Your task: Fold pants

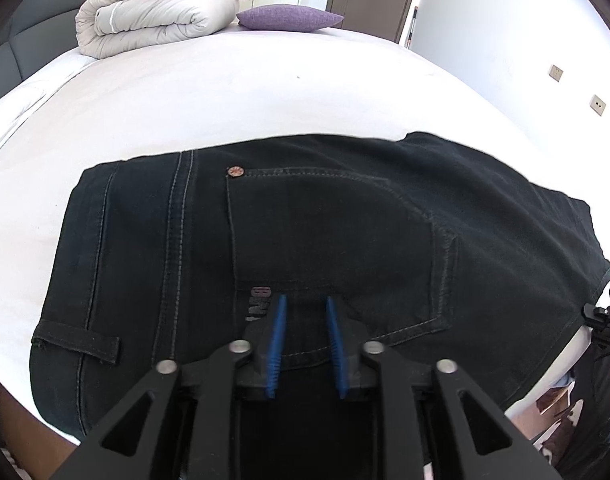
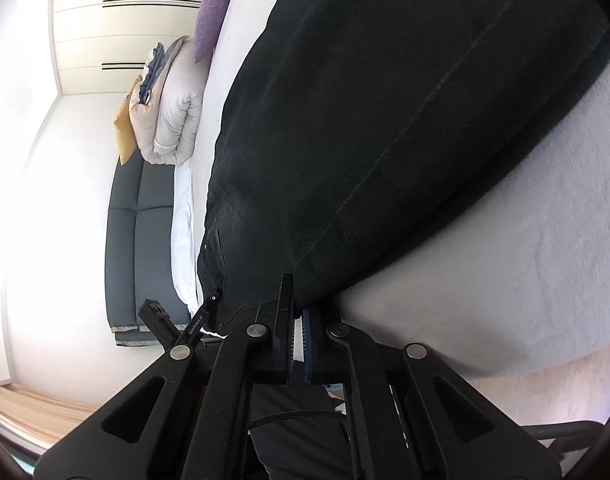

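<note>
Bare white bed sheet (image 1: 233, 92) beyond black pants (image 1: 305, 220): wide open passage. Far end blocked by rolled duvet (image 1: 153, 16) and purple pillow (image 1: 289, 16) (side by side, touching). Right of pants, bare sheet (image 2: 525, 260) open toward bed edge.

Pants (image 1: 305, 232) on bed (image 1: 225, 92), duvet (image 1: 157, 16) and pillow (image 1: 289, 17) behind

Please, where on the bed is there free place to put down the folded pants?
Free: the wide white sheet between the black pants and the rolled duvet with purple pillow. Also the strip left of the waistband. Crowded: the near edge, where the left gripper and right gripper work.
</note>
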`<state>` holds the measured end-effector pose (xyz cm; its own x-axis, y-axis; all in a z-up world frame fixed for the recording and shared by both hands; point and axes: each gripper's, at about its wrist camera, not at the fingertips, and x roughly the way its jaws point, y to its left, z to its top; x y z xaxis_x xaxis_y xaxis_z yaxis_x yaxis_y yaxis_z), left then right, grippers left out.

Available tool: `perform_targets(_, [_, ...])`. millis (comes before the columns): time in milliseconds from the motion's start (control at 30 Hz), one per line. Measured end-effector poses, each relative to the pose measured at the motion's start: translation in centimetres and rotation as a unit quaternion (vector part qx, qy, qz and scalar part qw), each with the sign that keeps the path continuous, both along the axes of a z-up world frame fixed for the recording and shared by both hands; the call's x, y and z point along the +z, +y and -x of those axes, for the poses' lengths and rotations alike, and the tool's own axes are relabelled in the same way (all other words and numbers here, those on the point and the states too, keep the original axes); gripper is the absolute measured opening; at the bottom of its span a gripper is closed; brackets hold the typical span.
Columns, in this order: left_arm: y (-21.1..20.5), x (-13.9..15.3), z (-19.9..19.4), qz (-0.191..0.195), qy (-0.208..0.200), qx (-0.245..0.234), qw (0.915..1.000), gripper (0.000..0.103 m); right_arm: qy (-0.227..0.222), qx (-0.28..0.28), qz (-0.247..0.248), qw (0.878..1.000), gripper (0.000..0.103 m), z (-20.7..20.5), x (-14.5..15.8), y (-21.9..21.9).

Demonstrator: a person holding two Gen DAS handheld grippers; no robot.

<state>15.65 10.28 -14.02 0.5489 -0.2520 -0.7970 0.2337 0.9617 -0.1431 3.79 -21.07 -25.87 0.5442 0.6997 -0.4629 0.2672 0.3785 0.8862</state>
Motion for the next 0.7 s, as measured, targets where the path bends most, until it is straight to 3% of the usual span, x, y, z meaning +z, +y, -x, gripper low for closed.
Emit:
perform_targets(233, [-5.5,3.3,1.2,0.035,-0.050,-0.046,0.9971,0.048,0.005,-0.080,-0.025,0.996,0.004,0.9,0.6,-4.9])
perform_targets(400, [-9.6,1.1,1.3,0.010,-0.022,-0.093,0.9954,0.048,0.006,-0.093,-0.019,0.996,0.001,2.2,-0.4,-6.5])
perform_targets(500, [-10.3,0.0,2.3,-0.019,-0.026,-0.108,0.9936,0.048,0.007,-0.093,-0.015,0.995,0.000,2.5,-0.4,-6.7])
perform_targets(700, [-9.5,-0.2,2.8,-0.007,-0.020,-0.117,0.9929,0.048,-0.001,-0.095,-0.008,0.995,0.000,2.4,-0.3,-6.5])
